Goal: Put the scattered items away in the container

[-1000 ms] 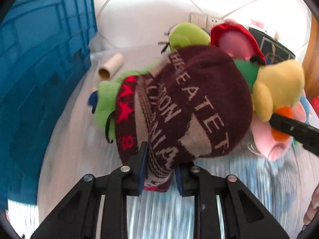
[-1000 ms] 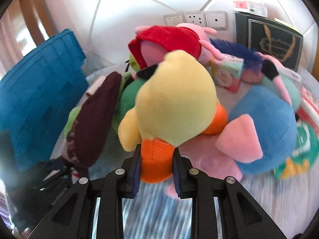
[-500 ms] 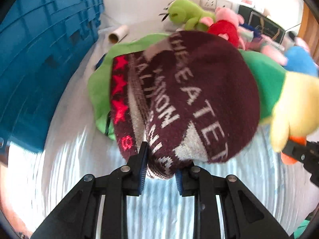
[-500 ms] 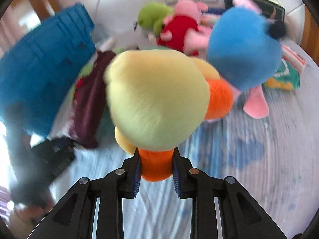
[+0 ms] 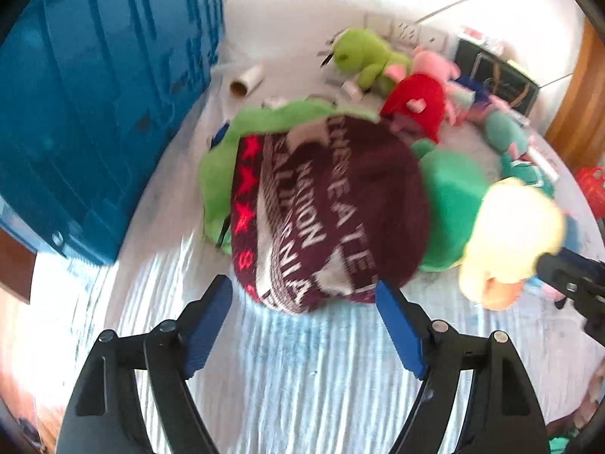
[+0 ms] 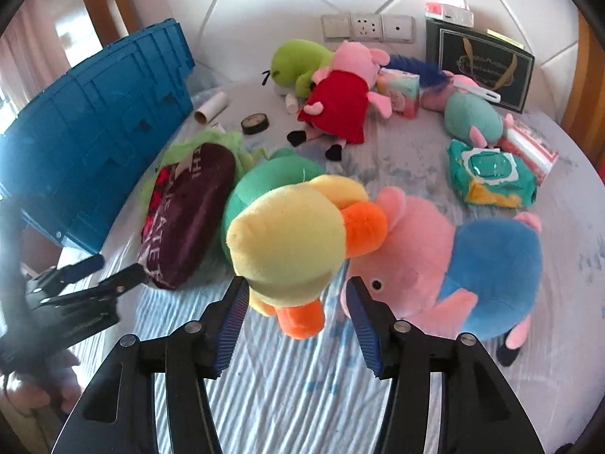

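Observation:
My left gripper (image 5: 302,299) is open, just in front of a maroon knit hat (image 5: 325,208) with white lettering that lies on the bed over a light green cloth (image 5: 215,174). My right gripper (image 6: 297,299) is open, its jaws on either side of a yellow duck plush (image 6: 287,242) with orange beak and feet, not pinching it. The hat also shows in the right wrist view (image 6: 185,212). The blue crate (image 5: 87,106) stands at the left; it also shows in the right wrist view (image 6: 90,121).
On the bed lie a pink and blue pig plush (image 6: 453,261), a green plush (image 6: 272,178), a red-dressed pig plush (image 6: 340,102), a green frog plush (image 6: 298,64), a cardboard tube (image 6: 211,108), a tape roll (image 6: 255,123), wipes packs (image 6: 491,174) and a black bag (image 6: 480,64).
Both grippers opened and let go: the left released the maroon hat, the right released the duck's orange foot. Both items now rest on the bed and the grippers have drawn back.

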